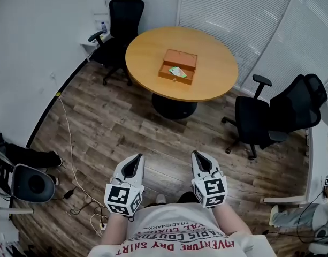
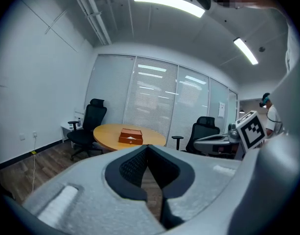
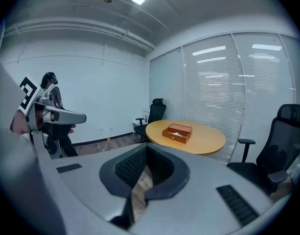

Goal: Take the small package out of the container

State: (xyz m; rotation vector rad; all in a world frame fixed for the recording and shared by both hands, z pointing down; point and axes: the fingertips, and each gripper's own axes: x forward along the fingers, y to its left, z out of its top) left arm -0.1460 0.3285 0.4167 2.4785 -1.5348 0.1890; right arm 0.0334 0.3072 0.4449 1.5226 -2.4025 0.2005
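Observation:
An open orange-brown box sits on the round wooden table across the room. A small green and white package lies inside it. Both grippers are low in the head view, close to my body and far from the table. My left gripper has its jaws together with nothing between them. My right gripper is the same. The left gripper points toward the box in its own view. In the right gripper view the right gripper faces the box too.
A black office chair stands behind the table at the left, and another to its right. A cable trails over the wood floor on the left. Other people stand at the left edge and the right edge.

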